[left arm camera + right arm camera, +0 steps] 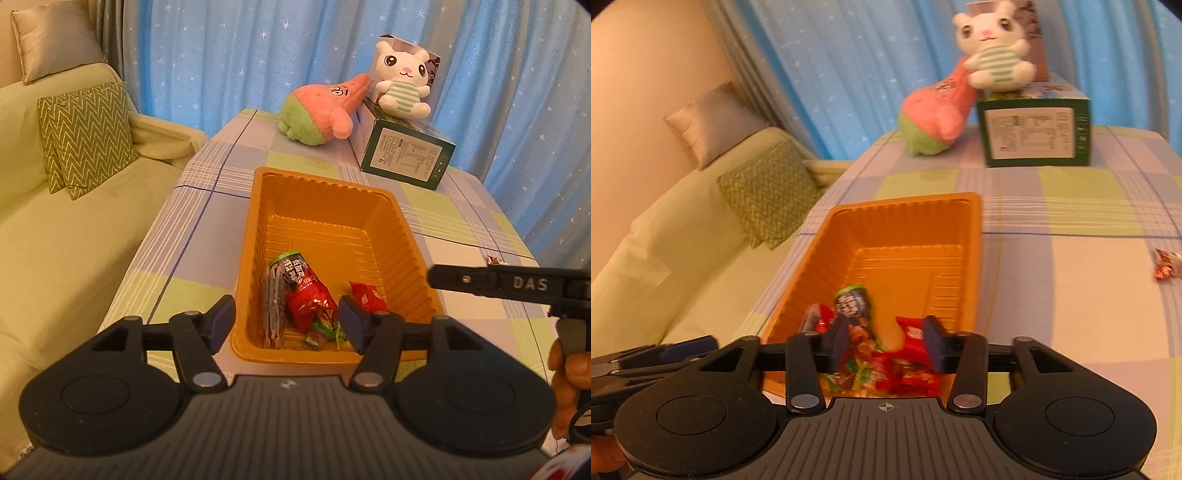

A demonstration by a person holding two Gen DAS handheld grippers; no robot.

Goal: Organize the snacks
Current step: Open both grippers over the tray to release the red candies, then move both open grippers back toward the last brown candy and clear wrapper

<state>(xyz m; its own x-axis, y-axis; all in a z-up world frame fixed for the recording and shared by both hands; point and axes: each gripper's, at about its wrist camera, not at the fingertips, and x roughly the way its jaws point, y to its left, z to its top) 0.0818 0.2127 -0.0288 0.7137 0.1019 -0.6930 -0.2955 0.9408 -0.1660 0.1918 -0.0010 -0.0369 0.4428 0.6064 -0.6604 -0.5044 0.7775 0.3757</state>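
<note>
Right wrist view blurs the tray's point(964, 266) snacks point(905, 369) (labels unreadable).

You are working in a home living room: a pale green sofa point(55, 236) with a chevron cushion point(86, 138), blue star-print curtains point(229, 55), a table under a checked cloth point(207, 206), and two plush toys point(402, 83) at its far end.

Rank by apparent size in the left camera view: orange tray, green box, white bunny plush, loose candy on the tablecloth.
1. orange tray, though it sits nearest the camera.
2. green box.
3. white bunny plush.
4. loose candy, smallest by far.
</note>
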